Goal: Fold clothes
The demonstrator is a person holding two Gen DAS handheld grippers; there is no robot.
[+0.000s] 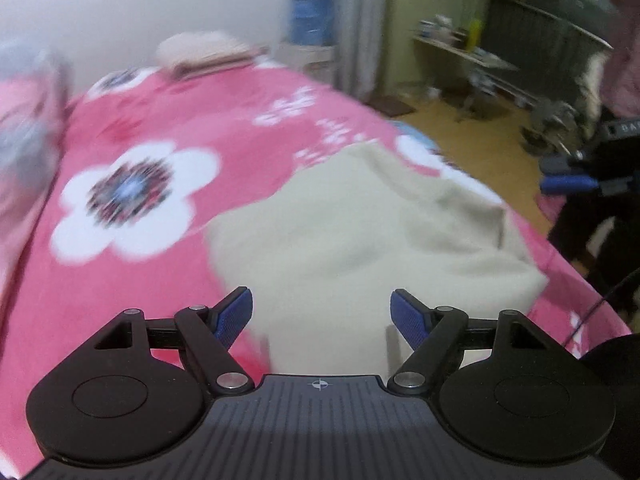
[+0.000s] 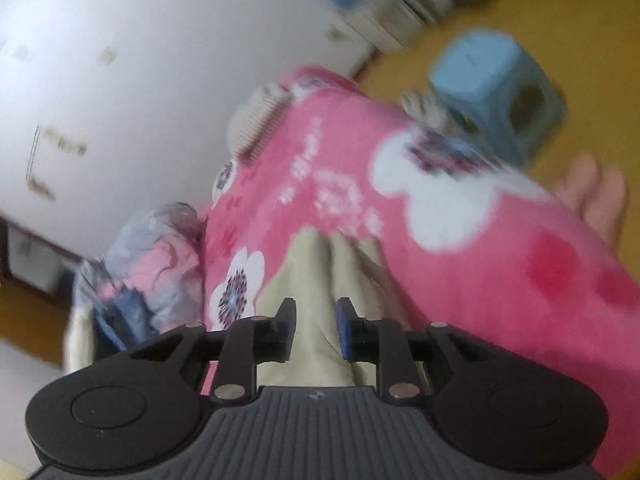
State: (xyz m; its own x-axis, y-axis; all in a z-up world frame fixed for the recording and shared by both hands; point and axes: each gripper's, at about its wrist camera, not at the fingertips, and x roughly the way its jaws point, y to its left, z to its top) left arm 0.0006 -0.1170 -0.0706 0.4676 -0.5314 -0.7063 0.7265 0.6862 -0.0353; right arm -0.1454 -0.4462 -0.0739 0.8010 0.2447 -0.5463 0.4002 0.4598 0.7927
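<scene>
**Beige garment spread on flowered pink bedcover as two grippers work above it**

A beige garment lies on a bed draped in a pink bedcover printed with large white flowers, seen here through motion blur. The left gripper hangs over the garment's near edge with its blue-padded fingers spread wide and nothing between them. In the right wrist view, the right gripper has its fingers drawn close on either side of a raised fold of the same beige cloth; the cloth runs through the narrow gap, though blur leaves it unclear whether the pads actually pinch it. A folded pale towel or blanket sits at the far end of the bed against a white wall. A crumpled plastic bag rests at the bed's side. Beyond the bed are a wooden floor, a blue water jug, a cluttered low shelf and a light-blue box on the floor.
</scene>
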